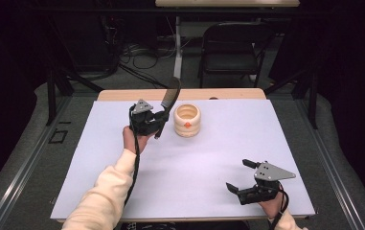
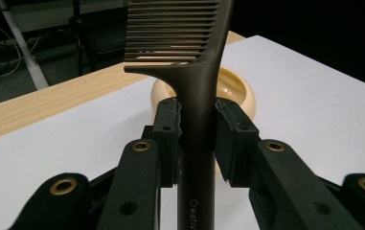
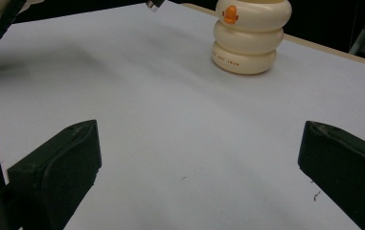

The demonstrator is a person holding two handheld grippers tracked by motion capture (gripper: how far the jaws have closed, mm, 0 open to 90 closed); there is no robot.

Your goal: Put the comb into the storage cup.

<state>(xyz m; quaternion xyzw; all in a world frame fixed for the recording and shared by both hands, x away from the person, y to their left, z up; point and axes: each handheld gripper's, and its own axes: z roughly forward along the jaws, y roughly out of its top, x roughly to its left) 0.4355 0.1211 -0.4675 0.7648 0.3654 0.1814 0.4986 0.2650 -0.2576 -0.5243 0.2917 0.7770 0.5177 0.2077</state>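
Note:
A dark brown comb (image 1: 170, 96) stands nearly upright, teeth end up, with my left gripper (image 1: 157, 120) shut on its handle. In the left gripper view the two pads clamp the comb's handle (image 2: 197, 129) and its teeth fan out above. Just right of the comb sits a cream ribbed holder (image 1: 187, 120) with an orange duck mark, open at the top (image 2: 237, 88). My right gripper (image 1: 240, 176) rests open near the table's front right, nothing between its pads (image 3: 65, 163). The holder (image 3: 249, 36) stands far ahead of it.
A white mat (image 1: 194, 163) covers the wooden table (image 1: 122, 94). Behind the table stand a black folding chair (image 1: 230, 48) and cables on the floor (image 1: 142, 52). A cream sleeve (image 1: 106, 191) comes in at the bottom left.

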